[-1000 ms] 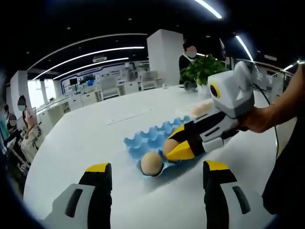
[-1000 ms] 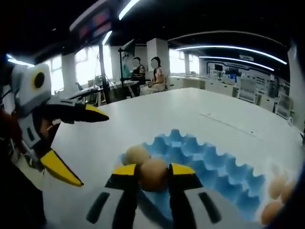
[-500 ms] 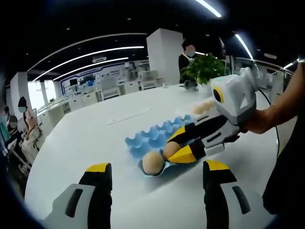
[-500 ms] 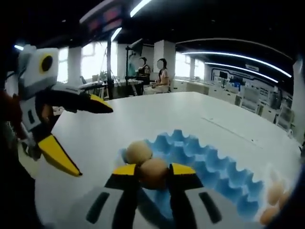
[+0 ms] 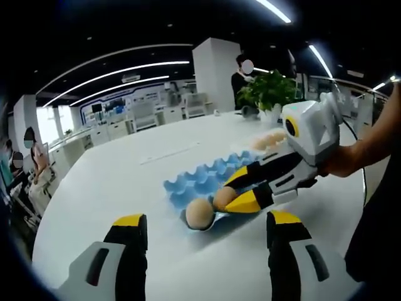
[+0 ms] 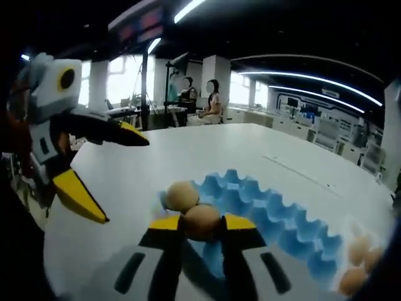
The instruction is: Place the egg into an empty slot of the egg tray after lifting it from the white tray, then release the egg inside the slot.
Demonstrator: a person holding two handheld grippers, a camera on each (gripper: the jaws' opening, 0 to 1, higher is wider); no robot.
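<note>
Right gripper view, right gripper clasping egg (underside hidden), egg tray cropped

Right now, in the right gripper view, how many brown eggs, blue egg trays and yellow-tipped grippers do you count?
Brown eggs: 5 (slotted egg, held egg, three blurred edge eggs)
Blue moulded egg tray: 1
Yellow-tipped grippers: 2 (right gripper shut on the held egg, left gripper open)
Total: 8
</note>
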